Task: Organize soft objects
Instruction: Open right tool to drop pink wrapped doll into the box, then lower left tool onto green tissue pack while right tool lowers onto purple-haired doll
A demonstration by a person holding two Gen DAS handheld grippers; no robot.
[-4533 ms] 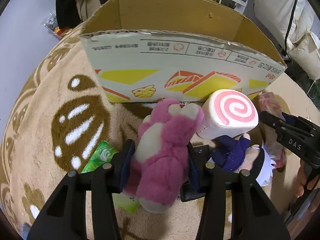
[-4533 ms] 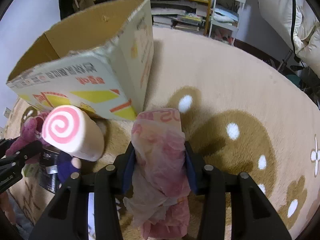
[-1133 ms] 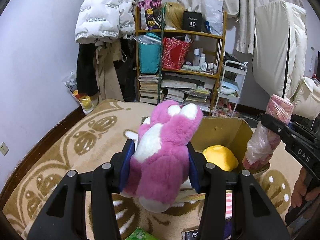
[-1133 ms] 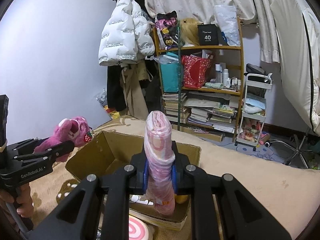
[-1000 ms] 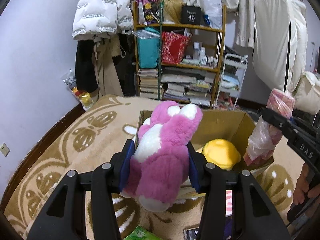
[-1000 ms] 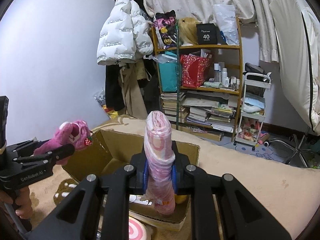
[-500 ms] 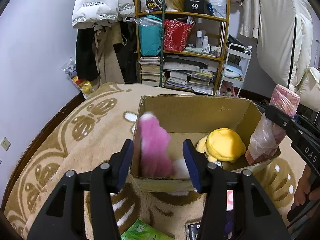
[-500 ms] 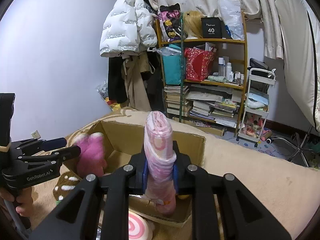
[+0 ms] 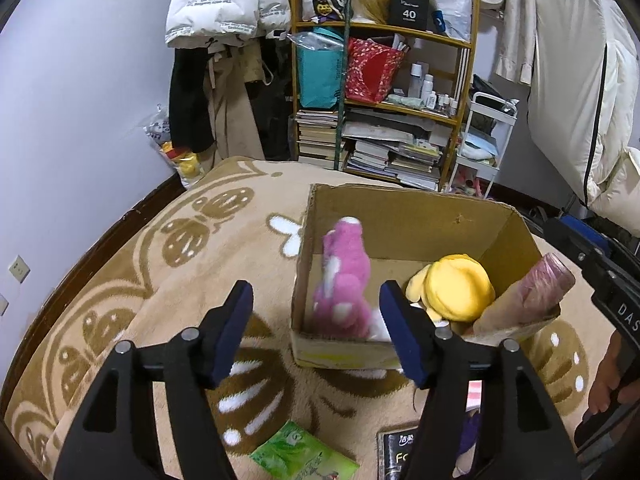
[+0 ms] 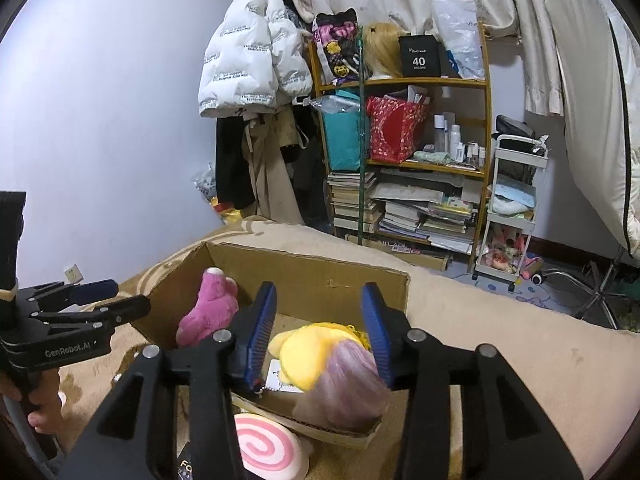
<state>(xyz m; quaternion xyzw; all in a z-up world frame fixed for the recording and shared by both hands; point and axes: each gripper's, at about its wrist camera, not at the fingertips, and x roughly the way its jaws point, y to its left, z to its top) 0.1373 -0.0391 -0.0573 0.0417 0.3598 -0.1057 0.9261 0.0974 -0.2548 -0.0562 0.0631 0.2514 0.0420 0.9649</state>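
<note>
An open cardboard box [image 9: 404, 220] [image 10: 320, 276] stands on the tan rug. A pink plush bear [image 9: 344, 280] [image 10: 210, 308] lies inside at the box's left. A yellow plush [image 9: 456, 288] [image 10: 308, 352] lies in the middle. A pink plastic-wrapped roll [image 9: 532, 292] [image 10: 352, 384] leans in the box's right corner, blurred. My left gripper [image 9: 316, 332] is open and empty above the box's near wall. My right gripper [image 10: 320, 328] is open and empty above the roll.
A pink-swirl roll cushion [image 10: 268, 448] lies outside the box's near side. A green packet [image 9: 304, 456] and a dark packet [image 9: 400, 448] lie on the rug. A crowded bookshelf [image 9: 380, 100] and hanging coats [image 9: 224, 40] stand behind the box.
Both grippers have opened wide. The pink bear has dropped from the left gripper into the box, and the pink roll has fallen from the right gripper into the box's right corner.
</note>
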